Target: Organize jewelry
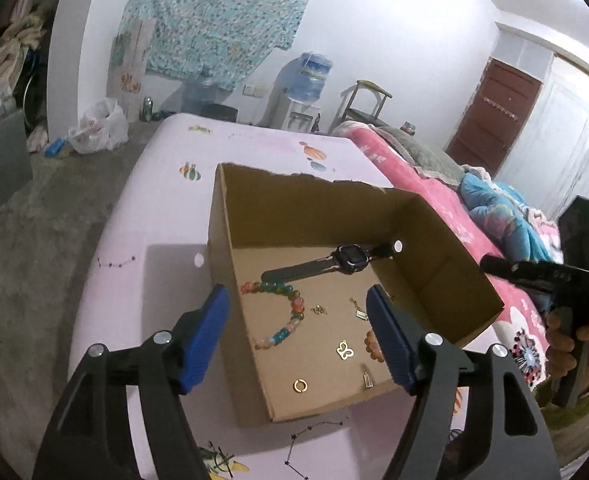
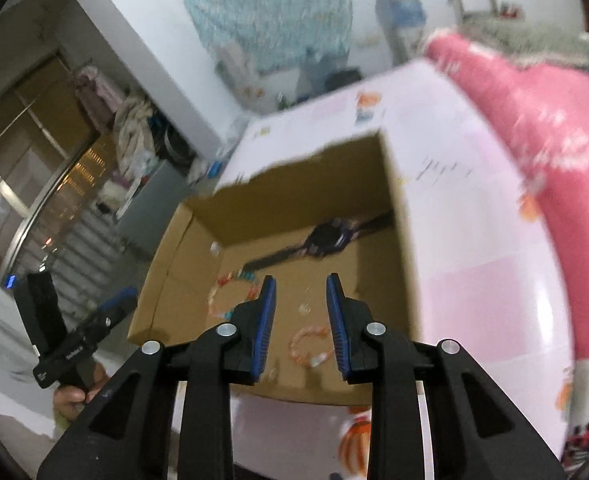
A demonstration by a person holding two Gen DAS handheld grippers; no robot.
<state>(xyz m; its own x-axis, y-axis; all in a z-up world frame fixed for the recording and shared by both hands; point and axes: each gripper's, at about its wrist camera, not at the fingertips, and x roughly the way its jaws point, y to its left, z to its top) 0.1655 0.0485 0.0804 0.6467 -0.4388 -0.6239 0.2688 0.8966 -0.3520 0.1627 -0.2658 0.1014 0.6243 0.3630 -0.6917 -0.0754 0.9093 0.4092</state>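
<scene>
While both grippers hang over it, open cardboard box [image 1: 326, 216] sits on pale pink table cover [image 1: 162, 208] printed with small cartoon motifs and star-line patterns; box top edge torn. Left gripper [image 1: 297, 312] jaws spread wide, nothing between pads, left pad outside the box wall, right pad over the box floor. Right gripper [image 2: 301, 308] jaws partly apart, nothing gripped; that view is motion-blurred. Jewelry lies loose on box floor: dark watch [image 1: 334, 262] toward far corner, multicolour bead bracelet [image 1: 286, 312] just beside its strap, gold butterfly charm [image 1: 345, 349], gold ring [image 1: 299, 385] near front wall, 2nd bead bracelet [image 2: 309, 346] under right gripper. Room: white walls, patterned teal cloth [image 1: 218, 20] hung up, water dispenser [image 1: 302, 92], brown door [image 1: 494, 112], pink blanket [image 1: 426, 188] right of table, grey floor [image 1: 42, 208], clothes piled far left
</scene>
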